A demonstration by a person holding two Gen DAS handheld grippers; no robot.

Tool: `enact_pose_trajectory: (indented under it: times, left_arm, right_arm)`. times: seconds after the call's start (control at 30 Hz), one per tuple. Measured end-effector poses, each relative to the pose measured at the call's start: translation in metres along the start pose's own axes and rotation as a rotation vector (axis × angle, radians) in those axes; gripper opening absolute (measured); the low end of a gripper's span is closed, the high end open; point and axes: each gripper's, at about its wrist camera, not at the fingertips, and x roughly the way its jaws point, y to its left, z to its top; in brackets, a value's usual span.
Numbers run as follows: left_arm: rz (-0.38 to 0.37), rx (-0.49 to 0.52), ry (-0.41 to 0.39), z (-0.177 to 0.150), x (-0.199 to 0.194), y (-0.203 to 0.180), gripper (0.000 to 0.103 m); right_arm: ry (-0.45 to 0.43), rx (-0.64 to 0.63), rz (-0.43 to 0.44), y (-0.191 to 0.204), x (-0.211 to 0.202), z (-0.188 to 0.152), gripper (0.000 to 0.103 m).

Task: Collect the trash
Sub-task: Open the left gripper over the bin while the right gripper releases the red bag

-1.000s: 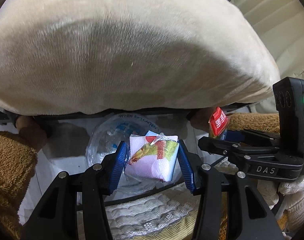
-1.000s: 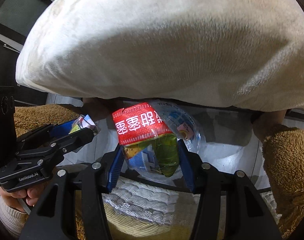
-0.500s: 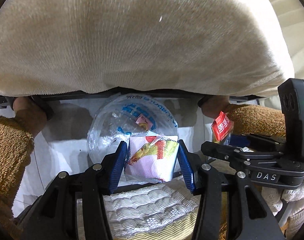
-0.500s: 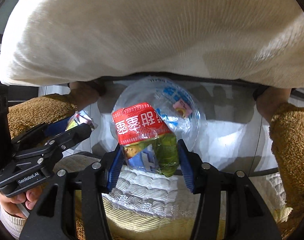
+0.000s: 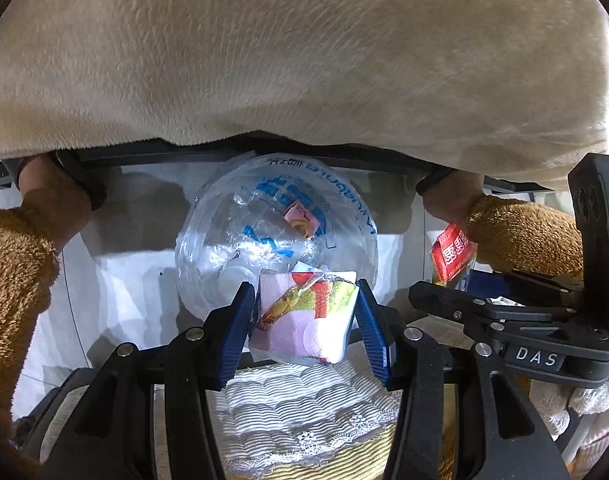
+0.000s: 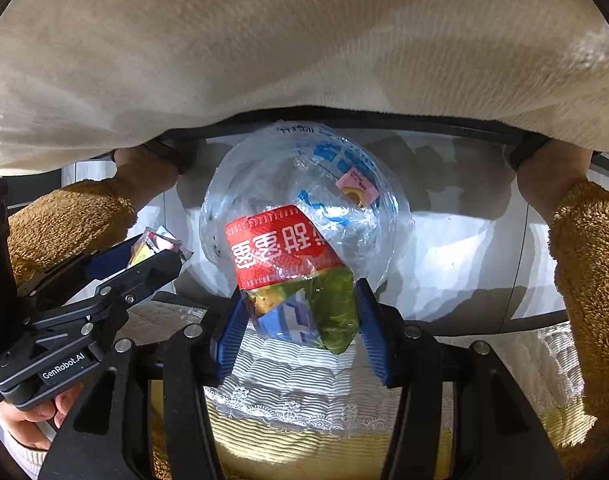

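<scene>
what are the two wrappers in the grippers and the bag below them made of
Pink-and-yellow wrapper: thin glossy plastic film, judging by its crinkles and shine.
Red-and-green wrapper: likely the same printed film; creased, with glare.
Bag: clear thin plastic with blue print; see-through and wrinkled, with bright highlights.

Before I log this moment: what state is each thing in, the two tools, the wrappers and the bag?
left tool: shut on the pink and white wrapper.
pink and white wrapper: clamped, crumpled, above the bag's mouth.
right tool: shut on the red and green wrapper.
red and green wrapper: clamped, crumpled.
clear plastic bag: open, a small pink wrapper inside.
</scene>
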Motion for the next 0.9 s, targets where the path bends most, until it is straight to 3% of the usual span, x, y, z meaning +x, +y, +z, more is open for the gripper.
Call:
enact_pose_trajectory:
  times: [0.5, 0.6, 0.9]
  left_arm:
    - [-0.006, -0.046, 0.012, -0.0005, 0.0017, 0.0067, 0.052]
    - [-0.002, -0.045, 0.019, -0.0006, 0.0028, 0.0062, 0.061]
    - [0.01, -0.052, -0.008, -0.0011, -0.0042, 0.0068, 0.062]
  right_arm:
    - [-0.002, 0.008, -0.003, -0.0003, 0.0036, 0.0009, 0.053]
    - [-0.004, 0.021, 0.006, -0.0017, 0.0029, 0.0007, 0.065]
    - [-0.025, 0.017, 0.002, -0.0006, -0.0027, 0.0002, 0.065]
